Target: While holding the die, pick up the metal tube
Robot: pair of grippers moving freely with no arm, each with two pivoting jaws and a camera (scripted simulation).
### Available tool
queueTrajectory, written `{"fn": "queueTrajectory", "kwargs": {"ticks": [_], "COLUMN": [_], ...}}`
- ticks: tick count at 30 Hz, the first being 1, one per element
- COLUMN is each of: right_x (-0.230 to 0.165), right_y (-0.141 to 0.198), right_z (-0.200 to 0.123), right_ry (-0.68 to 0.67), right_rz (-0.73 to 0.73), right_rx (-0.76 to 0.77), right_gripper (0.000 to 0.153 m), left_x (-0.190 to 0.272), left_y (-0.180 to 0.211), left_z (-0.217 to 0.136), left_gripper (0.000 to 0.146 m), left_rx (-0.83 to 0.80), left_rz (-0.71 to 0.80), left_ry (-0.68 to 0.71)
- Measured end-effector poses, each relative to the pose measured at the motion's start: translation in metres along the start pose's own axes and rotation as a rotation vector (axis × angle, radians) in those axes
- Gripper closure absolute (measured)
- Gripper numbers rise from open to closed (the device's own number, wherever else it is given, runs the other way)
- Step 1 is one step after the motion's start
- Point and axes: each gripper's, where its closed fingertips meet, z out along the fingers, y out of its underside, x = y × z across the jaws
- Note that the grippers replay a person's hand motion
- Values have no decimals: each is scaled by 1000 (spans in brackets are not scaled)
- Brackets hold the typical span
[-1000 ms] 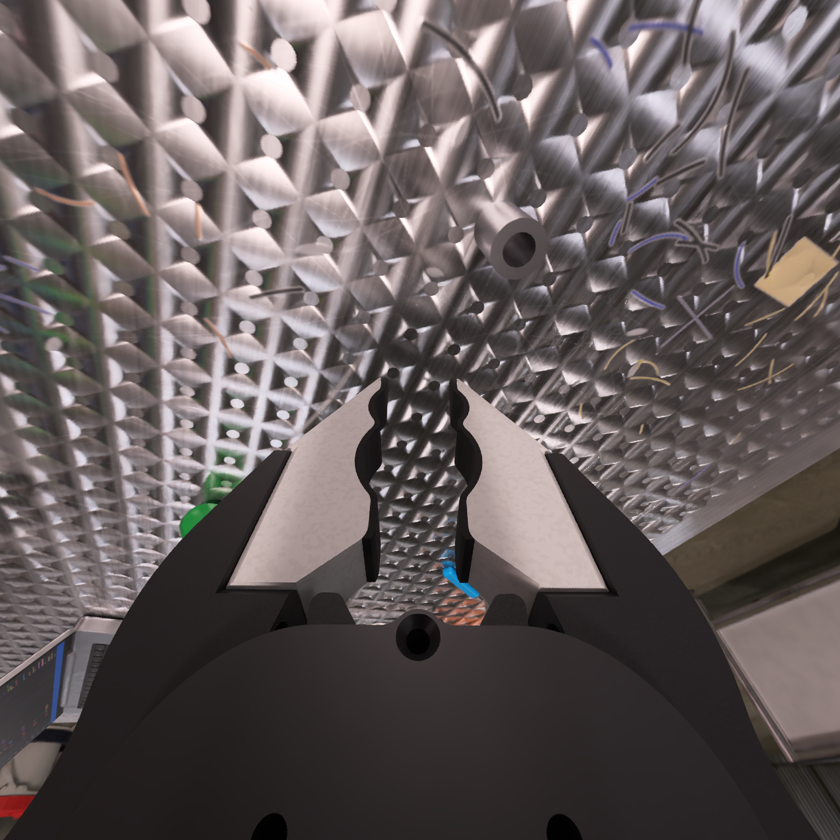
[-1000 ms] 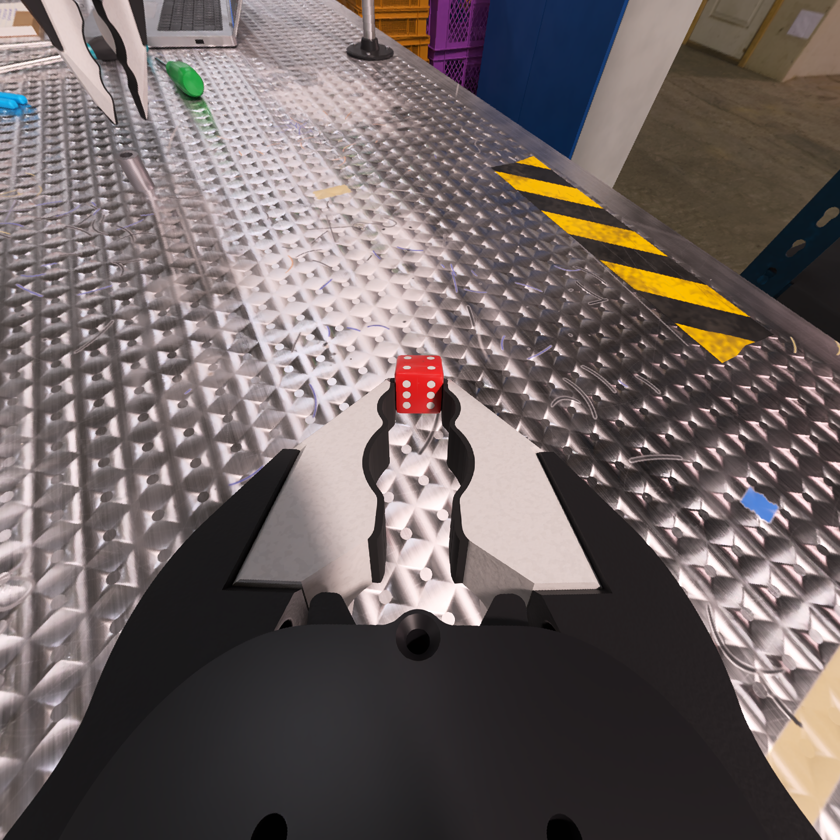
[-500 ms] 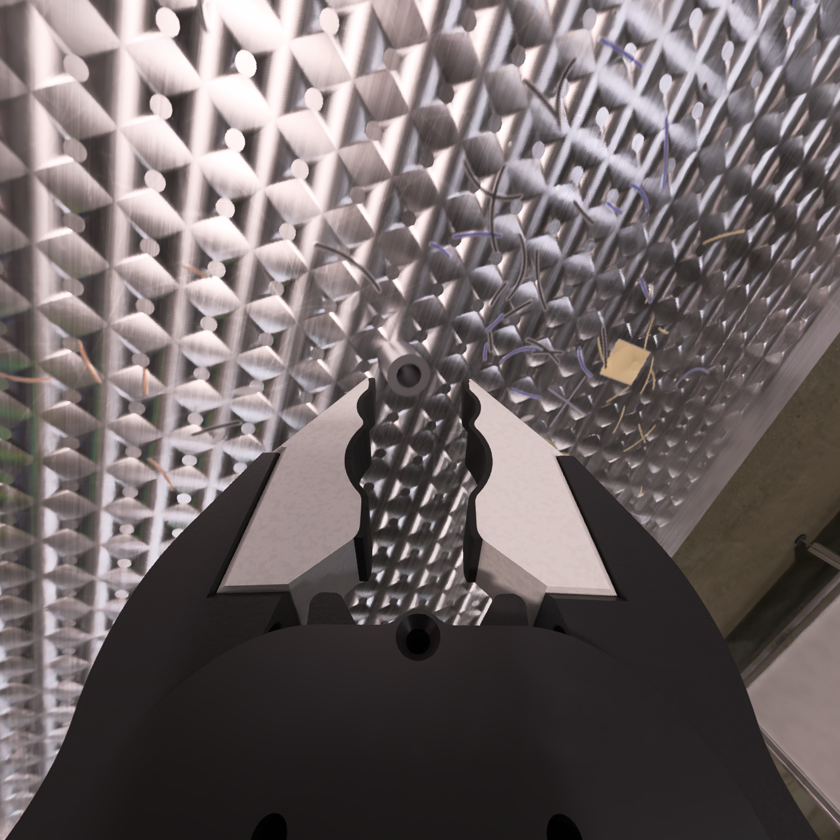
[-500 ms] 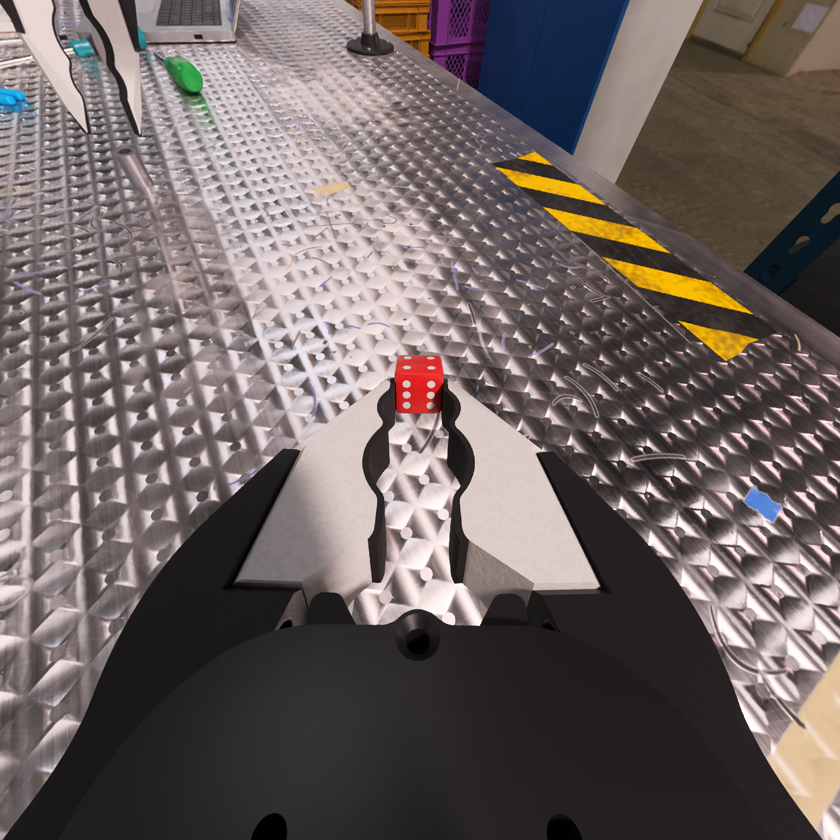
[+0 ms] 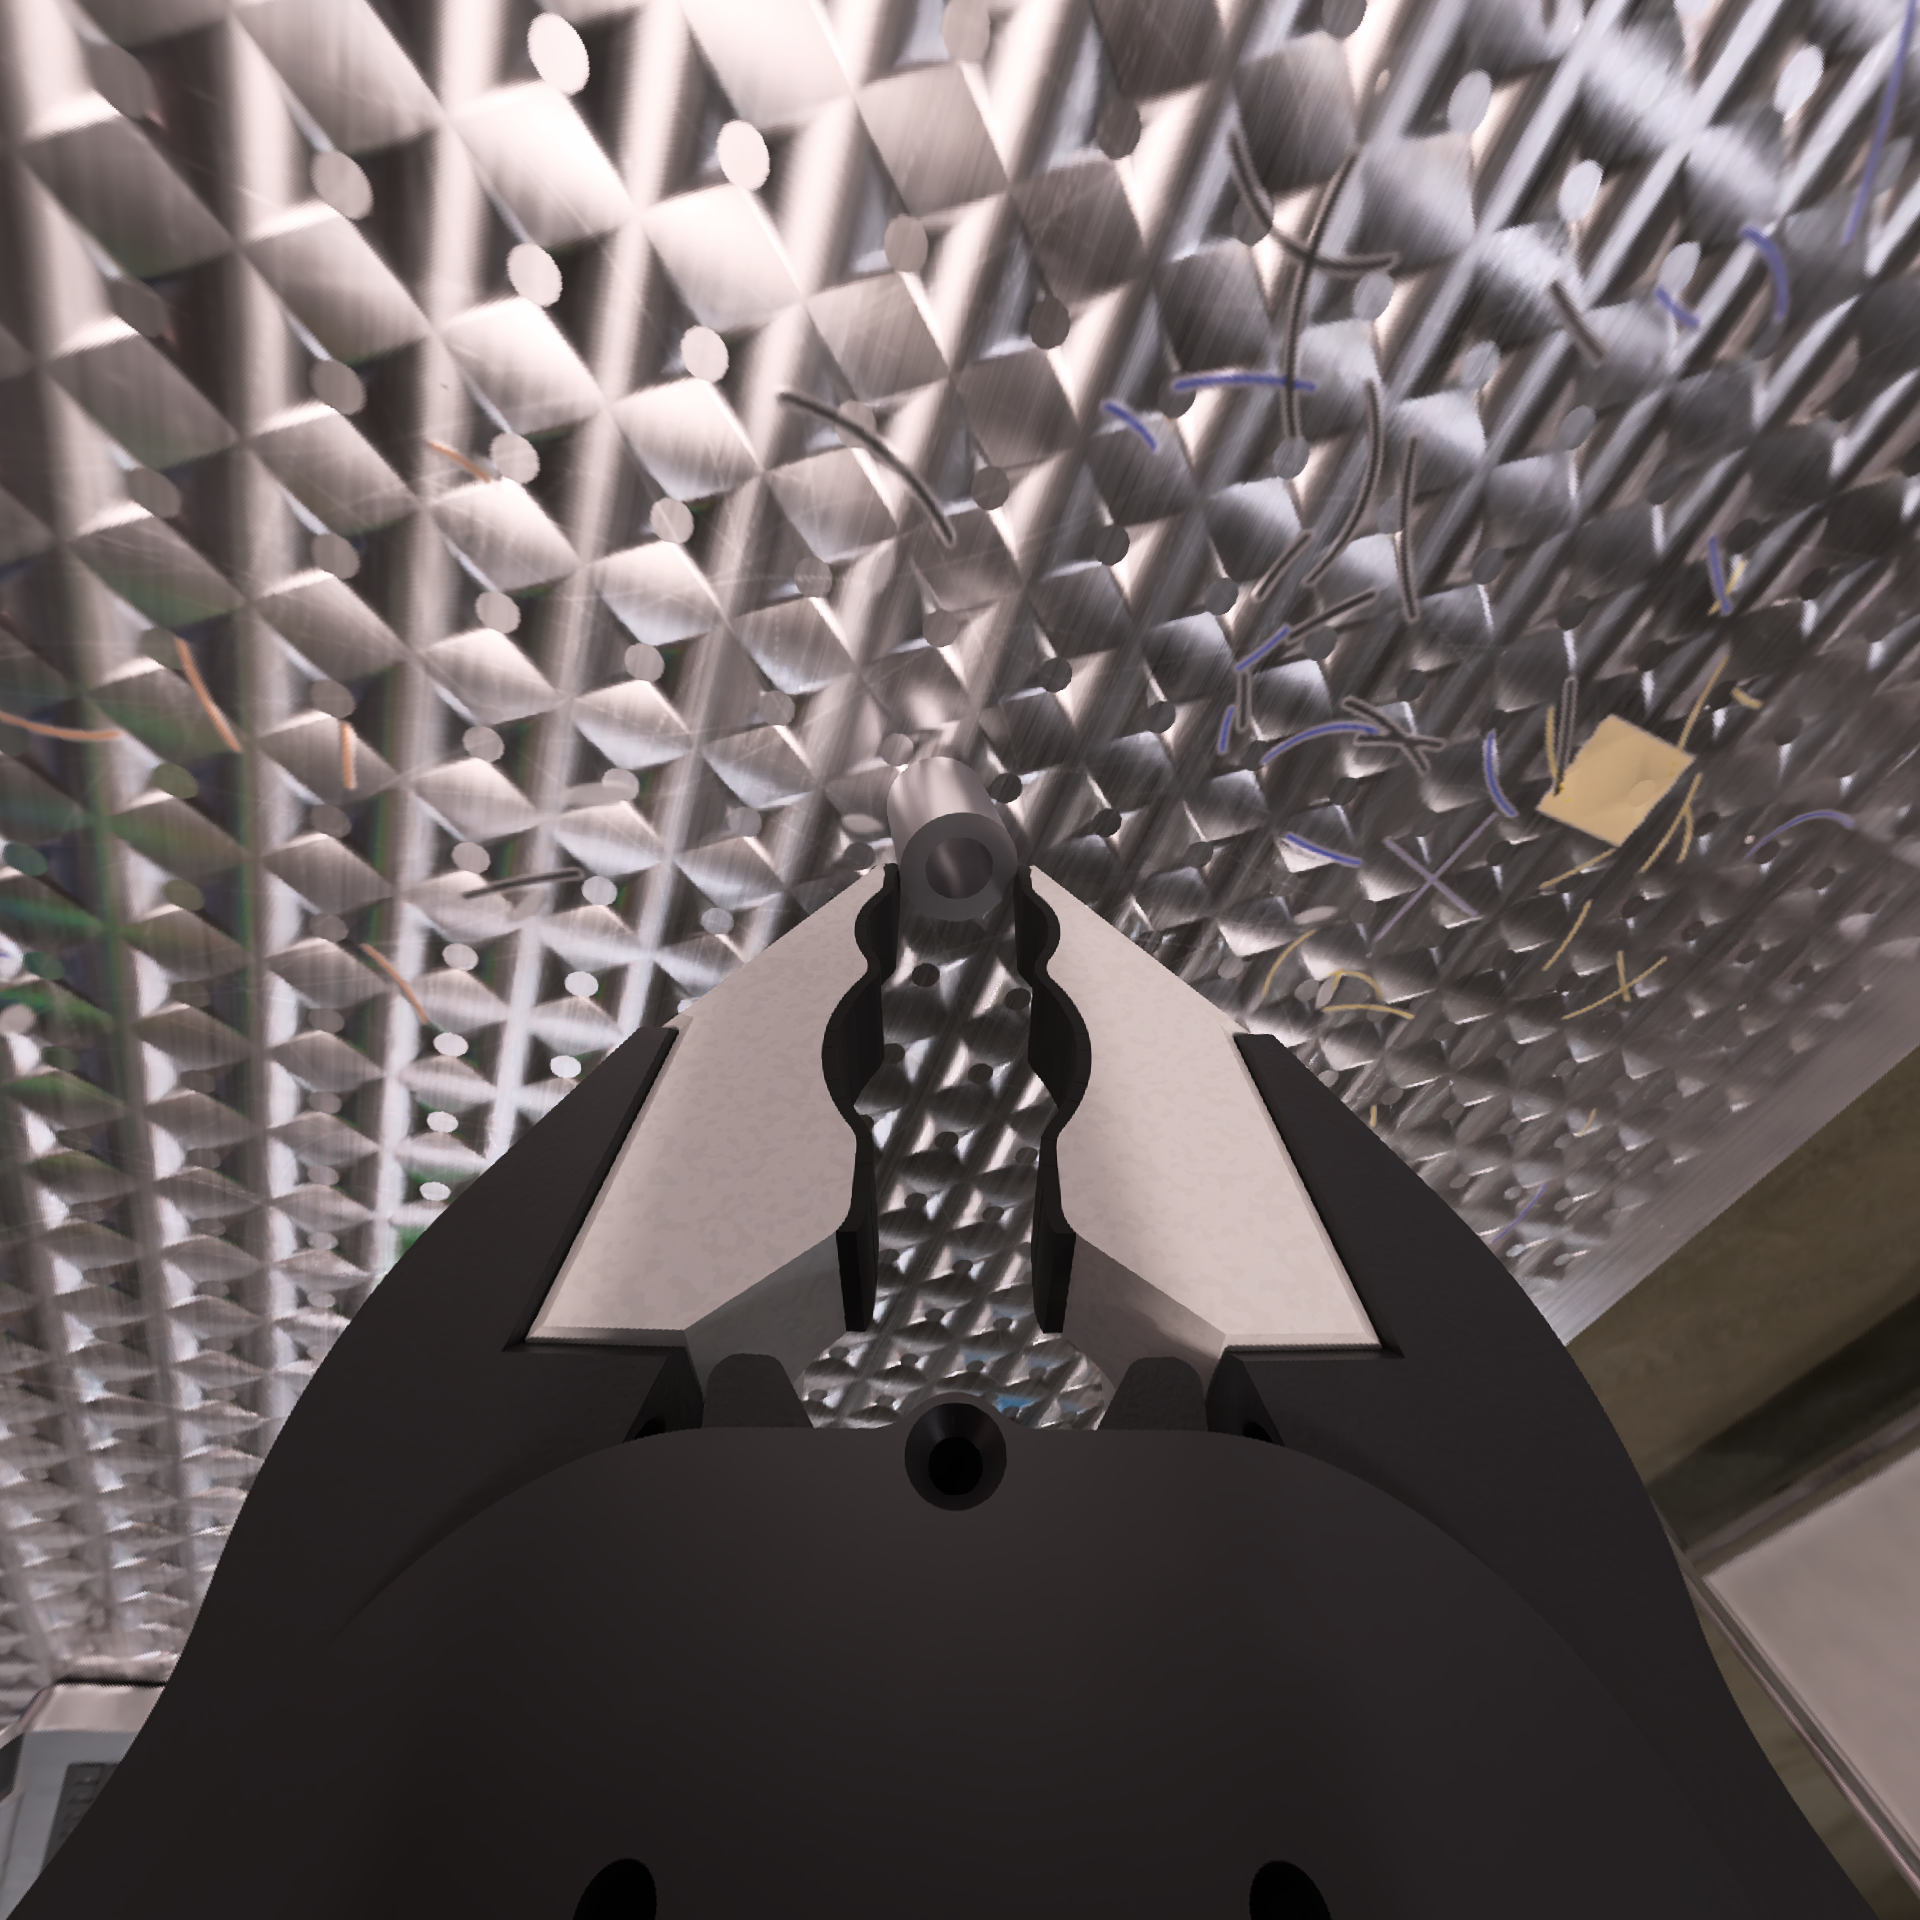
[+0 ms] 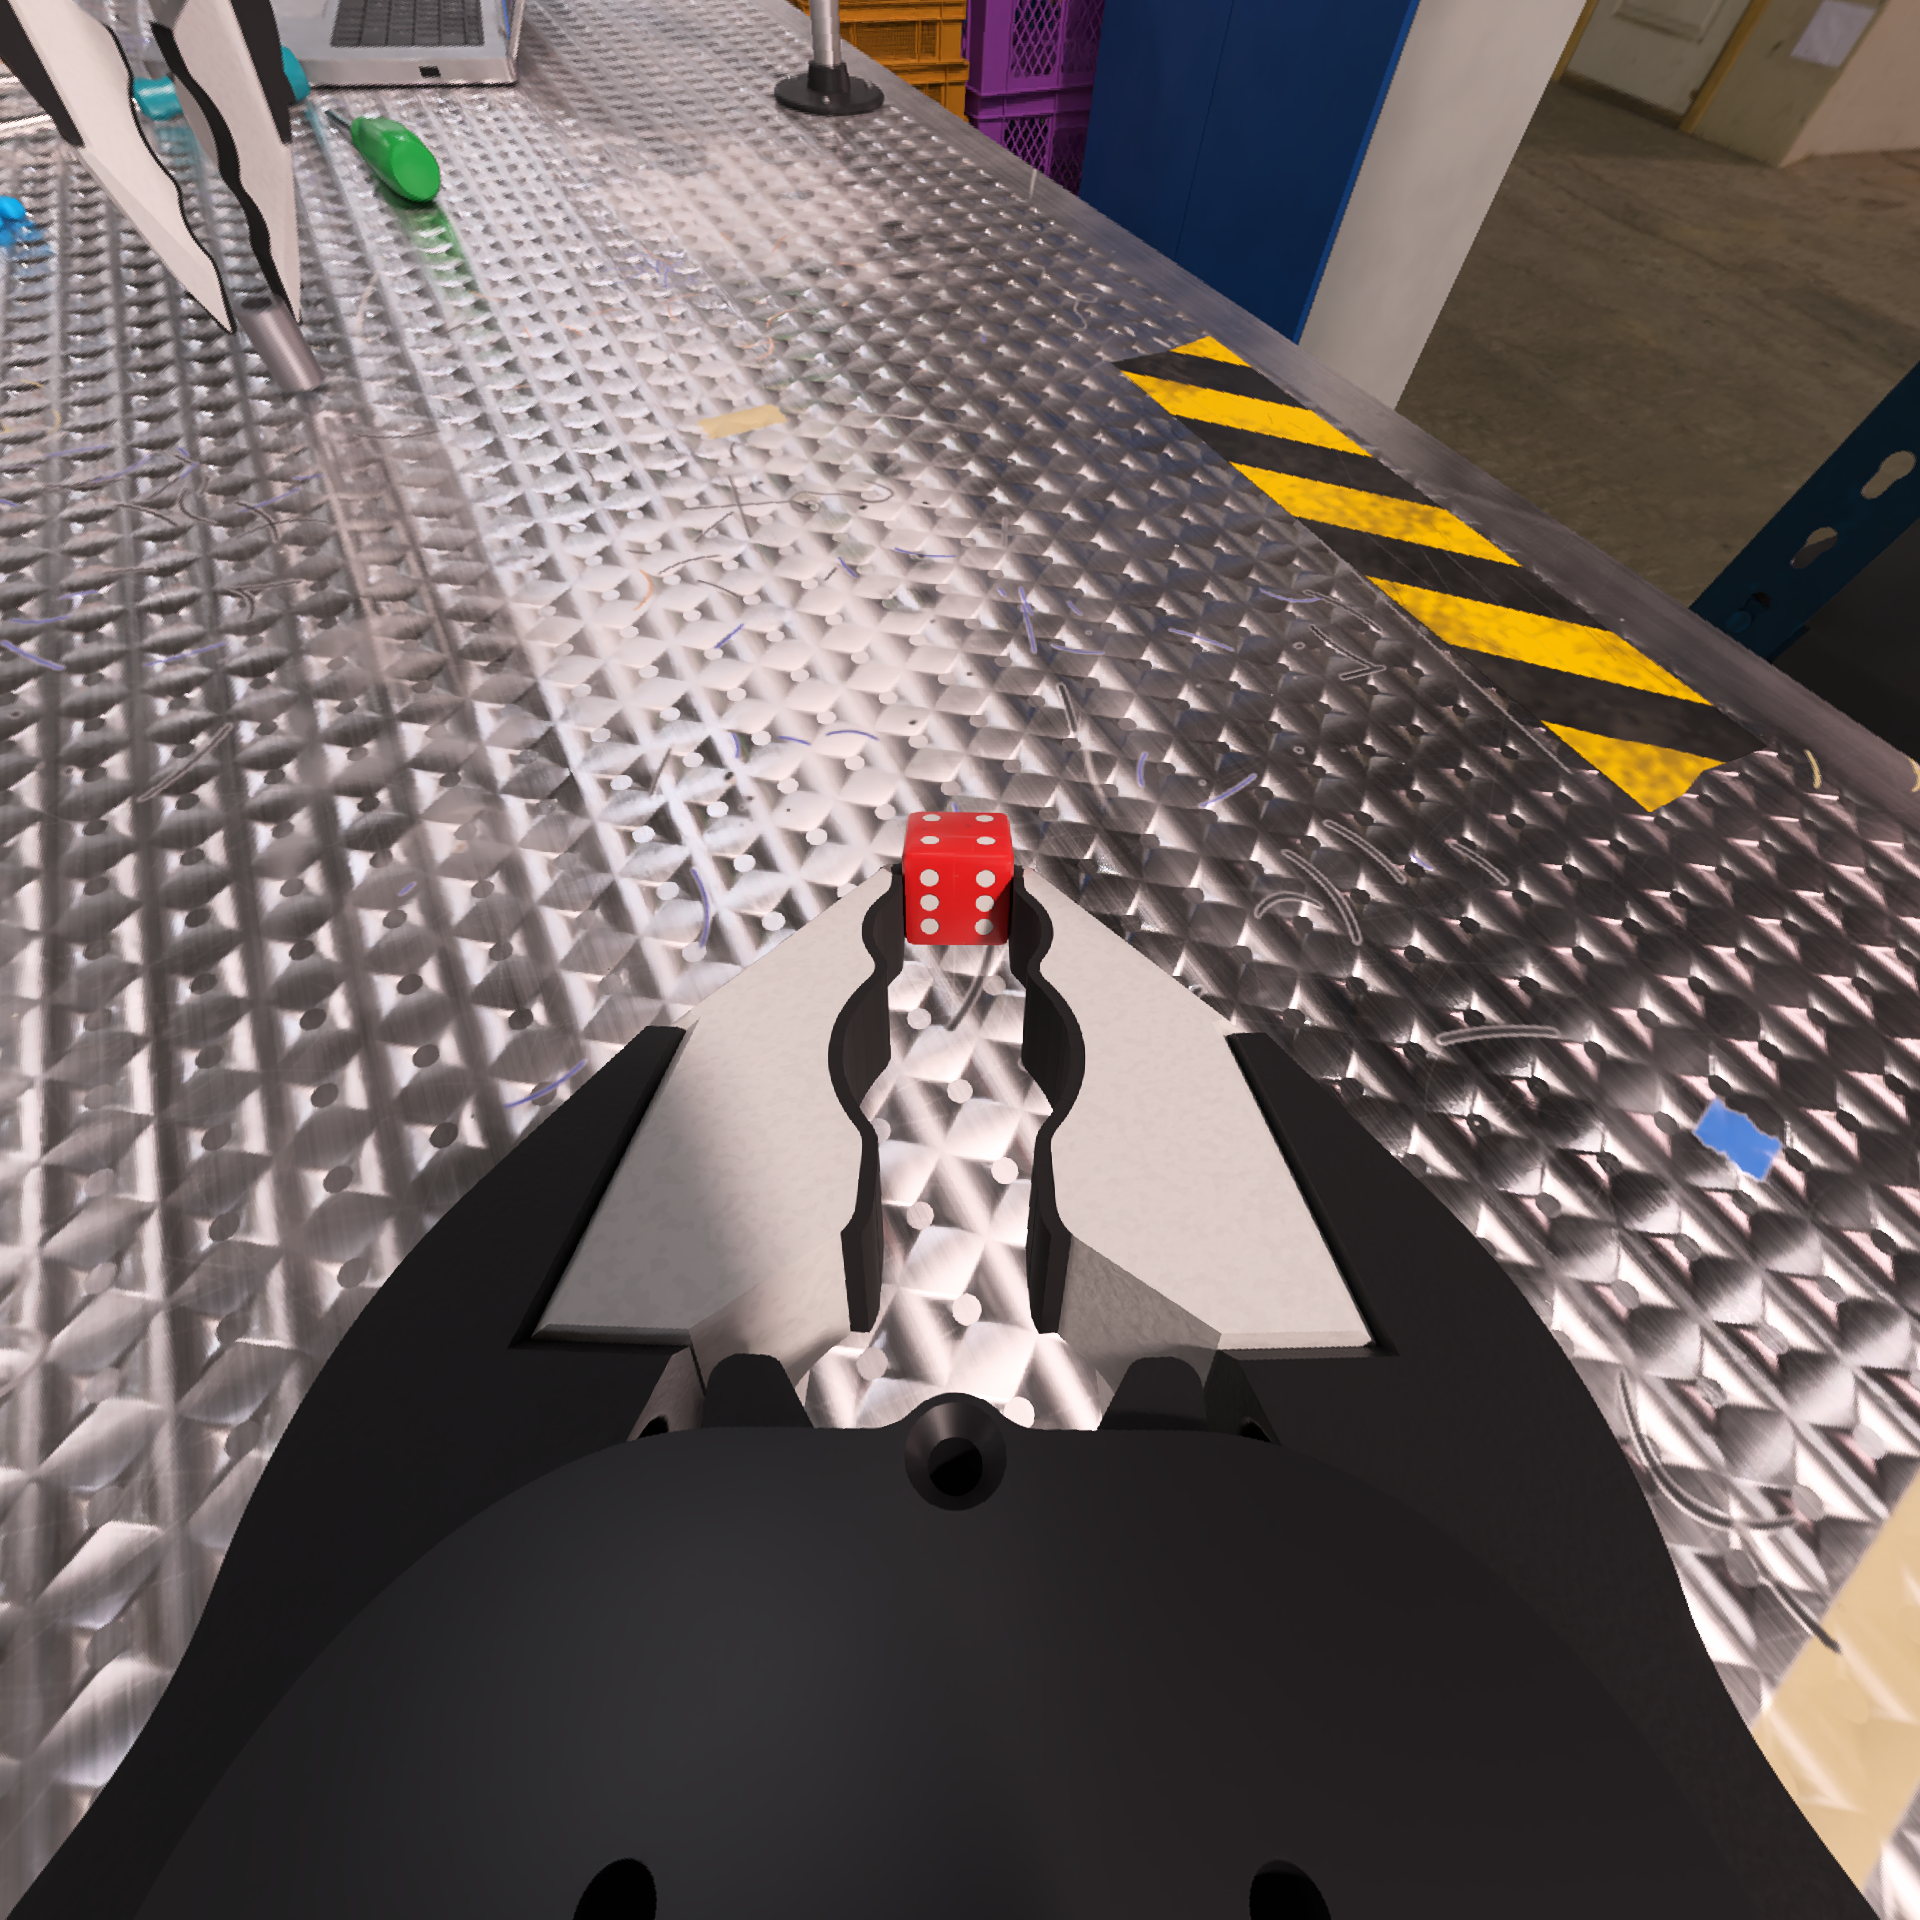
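Observation:
The metal tube [image 5: 940, 805] is a short grey cylinder; its open end faces me in the left wrist view. My left gripper [image 5: 956, 883] is shut on that end, with the fingertips pressed to both sides. In the right wrist view the same gripper [image 6: 255, 312] shows at the top left, holding the tube [image 6: 286, 353] by its upper end at a slant over the table. My right gripper [image 6: 956, 883] is shut on a red die [image 6: 956, 878] with white pips, held at the fingertips a little above the table.
The patterned metal table [image 6: 623, 623] bears thin wire scraps. A green-handled screwdriver [image 6: 395, 156], a laptop [image 6: 416, 42] and a post base [image 6: 826, 94] lie at the far end. Black-and-yellow tape [image 6: 1434, 551] marks the right edge. A tan tape piece [image 5: 1610, 779] lies right of the tube.
My left gripper has moved down onto the tube's end and its fingers have narrowed around it. My right gripper has stayed still with the die.

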Motion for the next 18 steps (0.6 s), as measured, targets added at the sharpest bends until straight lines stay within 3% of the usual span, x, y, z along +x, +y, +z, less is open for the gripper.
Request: {"fn": "queueTrajectory", "kwargs": {"ticks": [5, 18], "right_x": [1, 3], "right_y": [0, 1], "right_z": [1, 1], "right_ry": [15, 34], "right_rz": [-11, -16], "right_rx": [-3, -9], "right_gripper": [134, 134], "left_x": [-7, -73], "left_y": [-11, -31], "left_z": [-21, -70], "left_gripper": [124, 124], "left_rx": [131, 239], "left_rz": [-15, -14], "left_ry": [-35, -420]}}
